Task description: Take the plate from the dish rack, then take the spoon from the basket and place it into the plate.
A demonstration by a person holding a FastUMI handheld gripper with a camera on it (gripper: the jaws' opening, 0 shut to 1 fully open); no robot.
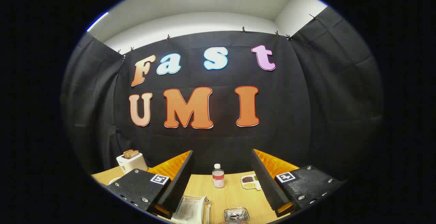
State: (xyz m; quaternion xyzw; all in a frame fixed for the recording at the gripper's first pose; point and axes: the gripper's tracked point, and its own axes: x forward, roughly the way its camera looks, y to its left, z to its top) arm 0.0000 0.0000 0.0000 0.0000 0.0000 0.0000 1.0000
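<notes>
In the gripper view, the gripper (223, 179) is held high and level above the wooden counter (231, 193), its fingers (180, 179) spread wide apart with nothing between them, as suits an approach made before anything is grasped. Below the left finger a pale wire dish rack (192, 210) is seen, with what may be the plate in it, though this part is too cramped to be sure. A small metal basket (236, 214) lies beneath the gap, with what is probably the spoon (235, 217) inside. Beyond the fingers a bottle (218, 176) and a snack tray (250, 181) are set back, and a toaster (131, 161) stands far left, clear of the work area.
</notes>
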